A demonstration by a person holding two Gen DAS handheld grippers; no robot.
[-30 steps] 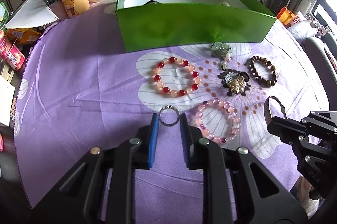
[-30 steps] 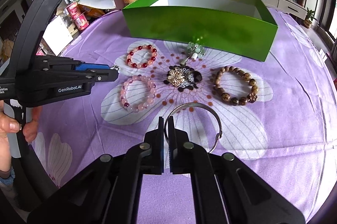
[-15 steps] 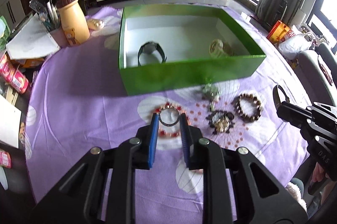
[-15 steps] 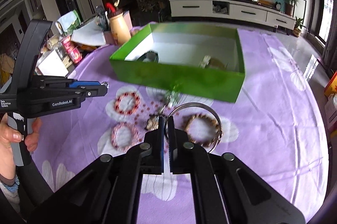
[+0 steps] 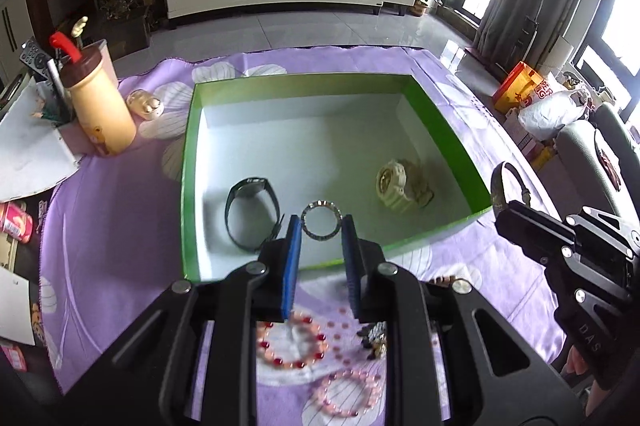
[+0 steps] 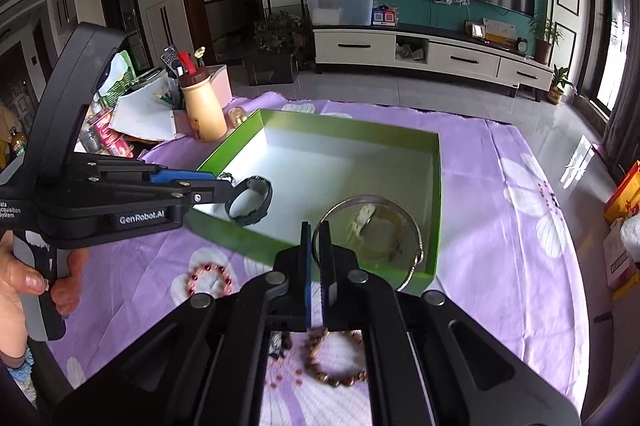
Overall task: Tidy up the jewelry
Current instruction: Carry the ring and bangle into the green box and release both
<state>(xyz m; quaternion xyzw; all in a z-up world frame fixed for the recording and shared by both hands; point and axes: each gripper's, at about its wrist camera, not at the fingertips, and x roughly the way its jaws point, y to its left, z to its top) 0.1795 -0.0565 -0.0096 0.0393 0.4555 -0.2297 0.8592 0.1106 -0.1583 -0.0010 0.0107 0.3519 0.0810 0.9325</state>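
The box (image 5: 436,113) is bright green outside with a white floor, and it stands on a purple cloth (image 5: 120,226) printed with white flowers. Inside lie a black watch (image 5: 250,211) and a cream watch (image 5: 400,185). The left gripper (image 5: 320,226) is black with blue pads.

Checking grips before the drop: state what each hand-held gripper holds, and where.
Left hand-held gripper: small ring, pinched across its opposite sides. Right hand-held gripper: large silver bangle, clamped at its near-left rim.

We see daylight glaring from the windows (image 5: 612,37) at right; fisheye bends edges, corners dark, near beads blurred
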